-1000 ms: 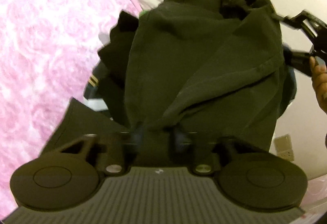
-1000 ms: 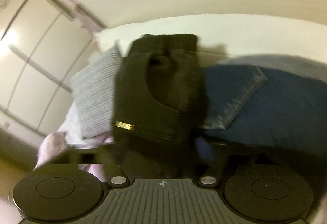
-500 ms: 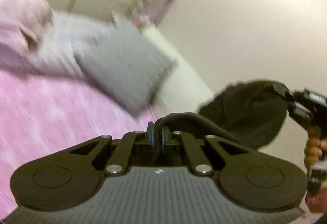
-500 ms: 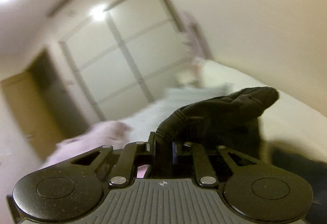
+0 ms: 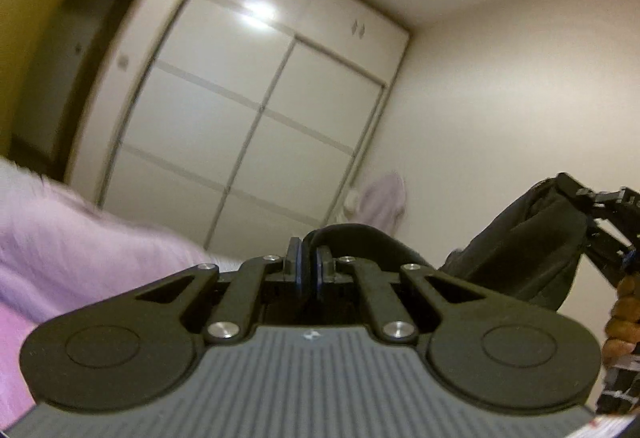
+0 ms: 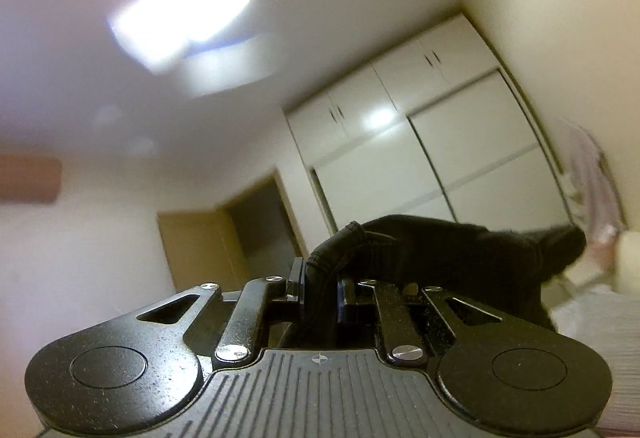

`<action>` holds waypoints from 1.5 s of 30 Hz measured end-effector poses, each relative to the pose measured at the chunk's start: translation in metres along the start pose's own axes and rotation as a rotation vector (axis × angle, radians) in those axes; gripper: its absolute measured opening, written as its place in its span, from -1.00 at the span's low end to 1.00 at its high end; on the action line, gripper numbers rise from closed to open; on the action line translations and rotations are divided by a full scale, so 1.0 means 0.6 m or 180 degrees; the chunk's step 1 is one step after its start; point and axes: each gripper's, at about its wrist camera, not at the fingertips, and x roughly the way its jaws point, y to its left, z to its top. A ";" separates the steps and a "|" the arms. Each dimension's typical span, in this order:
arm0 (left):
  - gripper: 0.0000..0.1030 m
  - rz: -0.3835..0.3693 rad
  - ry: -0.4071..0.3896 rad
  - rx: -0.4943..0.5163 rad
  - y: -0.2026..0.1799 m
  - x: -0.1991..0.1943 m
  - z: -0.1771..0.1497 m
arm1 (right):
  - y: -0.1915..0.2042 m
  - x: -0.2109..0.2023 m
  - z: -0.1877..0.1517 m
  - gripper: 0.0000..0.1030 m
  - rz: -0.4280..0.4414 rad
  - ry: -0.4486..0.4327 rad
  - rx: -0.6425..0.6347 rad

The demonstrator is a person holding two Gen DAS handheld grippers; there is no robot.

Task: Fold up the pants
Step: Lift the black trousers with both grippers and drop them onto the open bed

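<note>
Both grippers are now lifting the pants clear of the bed, where earlier they were down among the cloth with jaws closing.

Left gripper point(image 5: 309, 267) jaws are pinching a thin fold of the pants point(image 5: 528, 238); right gripper point(image 6: 320, 288) jaws are clamping a thicker seam, the dark cloth stretching between them in the air. Being soft, limp and fairly light, it is sagging, so holding at waistband corners seems best. Beyond are the bed point(image 5: 80, 238) and wardrobe point(image 5: 248, 110).

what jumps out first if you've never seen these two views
The black pants, pinched in the right gripper low in the right wrist view, and in the left gripper too. Behind them stands a tall white wardrobe, with a bright ceiling light glaring top left of the right view.
</note>
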 end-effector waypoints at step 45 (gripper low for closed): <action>-0.08 0.2169 0.2378 -0.0234 0.218 -0.464 -0.297 | 0.115 -0.166 -0.524 0.61 -0.0537 0.3852 0.0222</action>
